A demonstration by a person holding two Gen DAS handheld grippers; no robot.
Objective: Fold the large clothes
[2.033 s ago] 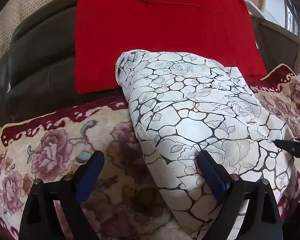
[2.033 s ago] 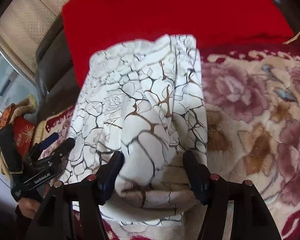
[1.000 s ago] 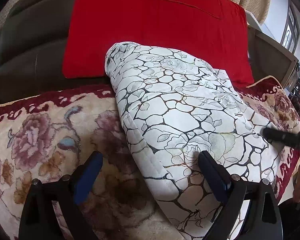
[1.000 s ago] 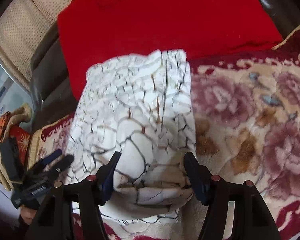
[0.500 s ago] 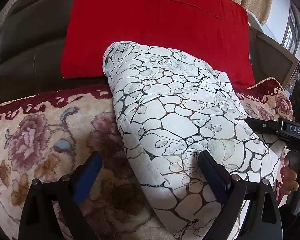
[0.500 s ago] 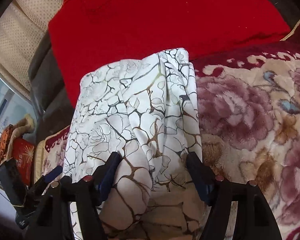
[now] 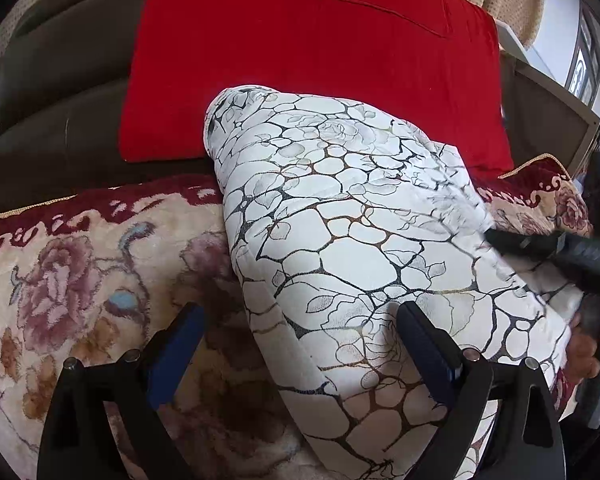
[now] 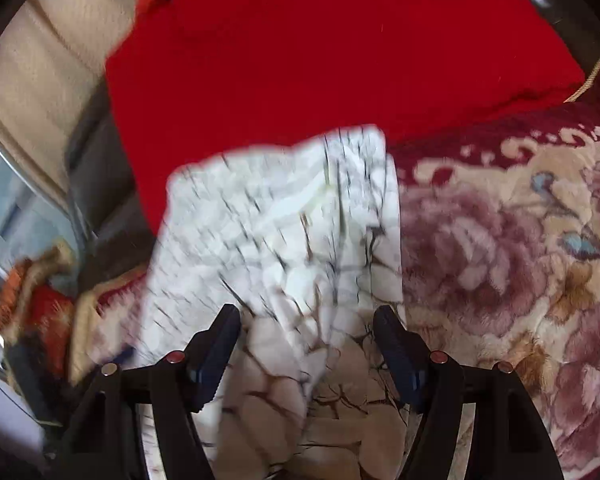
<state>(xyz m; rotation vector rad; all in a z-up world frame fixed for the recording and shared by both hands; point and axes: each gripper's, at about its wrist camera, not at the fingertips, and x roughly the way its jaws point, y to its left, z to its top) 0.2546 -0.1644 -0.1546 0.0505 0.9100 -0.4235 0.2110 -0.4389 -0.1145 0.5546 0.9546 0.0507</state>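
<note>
Advancing right claw [image 8: 306,344] straddles 1 folded garment [image 7: 352,240]; left claw [image 7: 300,344] gapes.

Folded garment [image 7: 352,248] lies on the floral blanket [image 7: 80,280] covering the sofa seat, far end touching the cushion [image 7: 320,52] behind it, which leans on the sofa backrest [image 7: 56,120]. Left gripper [image 7: 300,344] sits at the garment's near left edge, one finger over blanket, the other over garment. Right gripper [image 8: 306,344] straddles the garment's near end, fabric between its fingers; blanket to its right, cushion [image 8: 320,52] beyond. In the left view the right gripper [image 7: 556,248] reaches onto the garment's right side.
</note>
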